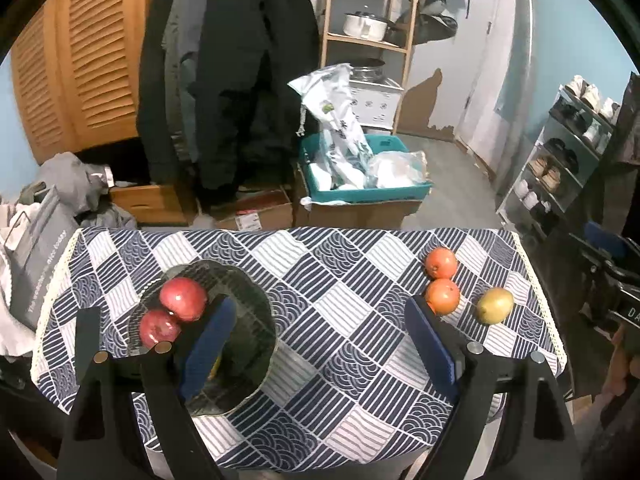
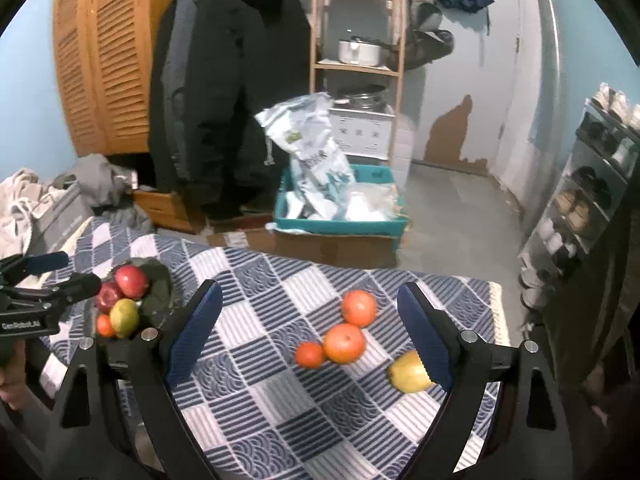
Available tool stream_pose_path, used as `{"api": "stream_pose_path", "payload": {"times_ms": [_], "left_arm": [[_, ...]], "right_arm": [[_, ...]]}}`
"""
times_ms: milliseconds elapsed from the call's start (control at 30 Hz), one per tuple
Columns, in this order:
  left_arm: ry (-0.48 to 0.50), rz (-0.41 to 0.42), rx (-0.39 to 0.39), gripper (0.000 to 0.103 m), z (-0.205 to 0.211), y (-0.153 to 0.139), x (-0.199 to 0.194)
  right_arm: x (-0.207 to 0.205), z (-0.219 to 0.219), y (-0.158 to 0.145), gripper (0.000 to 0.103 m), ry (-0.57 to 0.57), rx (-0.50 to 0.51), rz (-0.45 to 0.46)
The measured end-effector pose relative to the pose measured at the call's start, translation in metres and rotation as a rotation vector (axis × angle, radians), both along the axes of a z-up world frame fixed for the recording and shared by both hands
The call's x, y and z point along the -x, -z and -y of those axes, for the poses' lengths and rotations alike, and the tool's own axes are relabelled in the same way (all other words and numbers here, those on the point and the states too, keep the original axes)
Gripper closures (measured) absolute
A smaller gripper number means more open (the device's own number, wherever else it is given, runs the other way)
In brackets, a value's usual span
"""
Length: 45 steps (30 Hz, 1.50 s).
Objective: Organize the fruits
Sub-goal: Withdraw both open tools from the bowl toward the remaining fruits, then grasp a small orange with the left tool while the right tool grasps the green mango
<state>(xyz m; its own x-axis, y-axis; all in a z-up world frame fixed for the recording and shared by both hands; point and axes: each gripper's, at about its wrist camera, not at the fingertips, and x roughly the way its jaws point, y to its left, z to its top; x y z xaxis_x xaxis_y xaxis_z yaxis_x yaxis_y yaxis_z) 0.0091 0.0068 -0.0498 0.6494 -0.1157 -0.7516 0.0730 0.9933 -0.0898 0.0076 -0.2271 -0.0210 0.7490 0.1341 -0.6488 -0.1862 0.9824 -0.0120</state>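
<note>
Two hand-held grippers are in my hands, both with jaws spread wide and holding nothing. My left hand-held gripper (image 1: 320, 344) hovers over the counter (image 1: 320, 280), which is covered in a blue and white patterned cloth. Under its left finger sits a dark glass bowl (image 1: 248, 304) with two red apples (image 1: 183, 298) inside. From my right hand-held gripper (image 2: 310, 336) I can also see a mango (image 2: 125, 317) and a small orange (image 2: 105, 325) in that bowl (image 2: 160, 284), far off to its left.

Four fruits wait loose on the cloth. Between my right gripper's fingers lie two large oranges (image 2: 345, 342) and a small orange fruit (image 2: 309, 354), the nearer large one touching the small one. A yellow-green mango (image 2: 408, 372) lies just beside my right fingertip, partly hidden behind it.

The likely trouble: these fruits are round and the cloth is smooth, so a glancing pinch could send one rolling. The loose mango lies toward the counter's right edge, which I judge the riskiest spot. Closing on one orange may also nudge its touching neighbour. My left gripper hangs close to the bowl, so carrying fruit there could bump it.

Beyond the counter stand hanging dark coats (image 2: 224, 92), a wooden shelf (image 2: 356, 68), and a teal bin (image 2: 340, 220).
</note>
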Motion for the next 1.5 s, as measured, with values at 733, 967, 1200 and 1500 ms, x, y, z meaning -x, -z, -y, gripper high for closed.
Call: {"api": "stream_pose_path", "payload": {"times_ms": [733, 967, 1200, 1500], "left_arm": [[0.104, -0.072, -0.048, 0.015, 0.069, 0.031, -0.020], [0.128, -0.089, -0.083, 0.015, 0.089, 0.048, -0.030], [0.162, -0.150, -0.098, 0.015, 0.109, 0.076, -0.045], [0.185, -0.214, -0.082, 0.015, 0.124, 0.103, -0.069]], "right_arm": [[-0.016, 0.081, 0.046, 0.013, 0.157, 0.030, -0.109], [-0.028, 0.097, 0.068, 0.014, 0.192, 0.041, -0.156], [-0.045, 0.112, 0.103, 0.013, 0.214, 0.016, -0.257], [-0.071, 0.127, 0.150, 0.014, 0.238, -0.027, -0.391]]}}
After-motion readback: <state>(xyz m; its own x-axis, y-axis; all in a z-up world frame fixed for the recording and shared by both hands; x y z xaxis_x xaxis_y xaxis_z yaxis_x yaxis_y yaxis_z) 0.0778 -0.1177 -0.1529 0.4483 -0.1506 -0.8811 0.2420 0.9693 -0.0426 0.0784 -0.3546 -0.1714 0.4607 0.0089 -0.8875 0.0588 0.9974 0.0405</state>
